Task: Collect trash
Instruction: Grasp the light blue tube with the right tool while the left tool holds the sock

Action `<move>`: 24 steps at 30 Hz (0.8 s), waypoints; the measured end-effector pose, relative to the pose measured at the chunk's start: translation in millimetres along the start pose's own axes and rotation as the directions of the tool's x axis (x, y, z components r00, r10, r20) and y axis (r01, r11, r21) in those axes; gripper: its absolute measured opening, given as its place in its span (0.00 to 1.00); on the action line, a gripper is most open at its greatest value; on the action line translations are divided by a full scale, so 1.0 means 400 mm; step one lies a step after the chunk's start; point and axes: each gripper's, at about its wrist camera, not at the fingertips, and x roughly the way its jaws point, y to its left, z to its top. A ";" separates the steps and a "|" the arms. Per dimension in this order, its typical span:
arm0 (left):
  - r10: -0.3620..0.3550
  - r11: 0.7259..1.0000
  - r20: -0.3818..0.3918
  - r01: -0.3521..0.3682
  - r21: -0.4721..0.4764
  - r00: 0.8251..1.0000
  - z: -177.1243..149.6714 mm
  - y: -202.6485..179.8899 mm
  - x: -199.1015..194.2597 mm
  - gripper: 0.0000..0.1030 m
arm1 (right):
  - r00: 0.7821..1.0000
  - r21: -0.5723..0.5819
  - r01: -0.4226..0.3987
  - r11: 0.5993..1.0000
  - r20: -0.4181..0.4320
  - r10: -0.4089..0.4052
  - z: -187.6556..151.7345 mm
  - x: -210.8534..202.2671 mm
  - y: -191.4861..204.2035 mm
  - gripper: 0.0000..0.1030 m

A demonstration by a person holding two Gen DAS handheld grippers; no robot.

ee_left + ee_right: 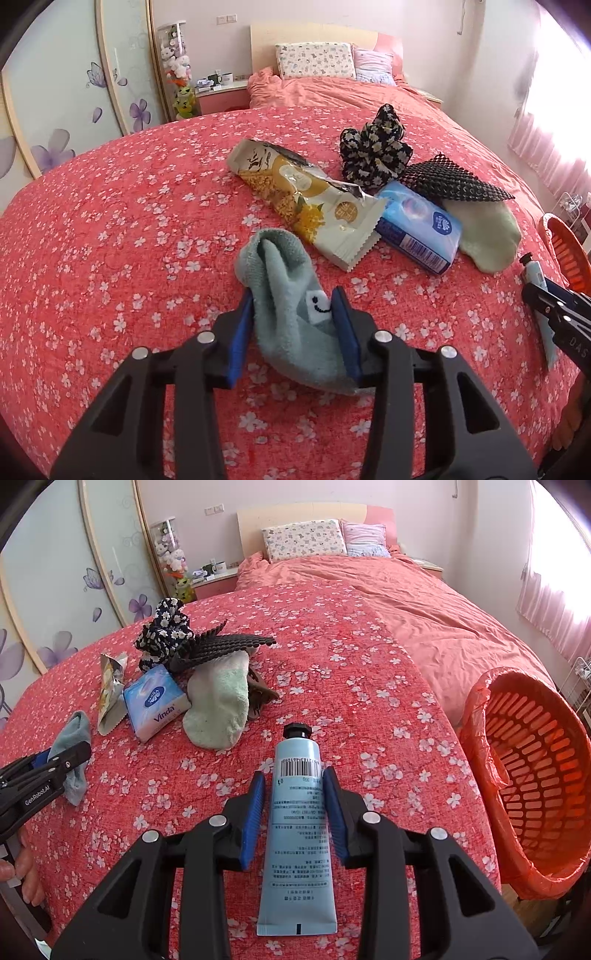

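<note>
Left gripper [293,314] fingers loosely straddle the blue-grey terry sock [284,314]. Right gripper [295,794] fingers flank the pale blue plastic tube [297,834], slightly parted; orange slatted basket [532,775] at three o'clock.

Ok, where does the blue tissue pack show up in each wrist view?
Left wrist: blue tissue pack sits right of centre, tucked under the snack wrapper's corner.
Right wrist: blue tissue pack lies at the left, beside the pale green sock.
Shared landmark: the pale green sock beside it.

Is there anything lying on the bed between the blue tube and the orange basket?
Nothing visible. Only bare bedspread lies between the tube, which sits between the right gripper's fingers, and the basket beside the bed's right edge.
</note>
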 end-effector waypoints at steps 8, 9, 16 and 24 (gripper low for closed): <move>-0.003 1.000 0.001 0.003 -0.021 1.000 -0.009 -0.003 -0.005 0.42 | 0.999 0.029 -0.038 0.999 0.005 0.038 -0.002 -0.004 -0.017 0.33; -0.003 1.000 0.001 0.003 -0.023 1.000 -0.010 -0.002 -0.006 0.42 | 0.999 0.028 -0.036 0.999 0.004 0.036 -0.002 -0.004 -0.015 0.33; -0.010 0.999 0.003 0.011 -0.034 1.000 -0.009 0.012 -0.010 0.42 | 1.000 0.019 -0.025 1.000 0.002 0.025 -0.002 -0.005 -0.014 0.33; -0.064 0.998 0.005 0.064 -0.008 0.998 0.001 0.035 -0.017 0.15 | 0.998 0.046 -0.059 0.997 0.010 0.059 -0.004 -0.010 -0.027 0.27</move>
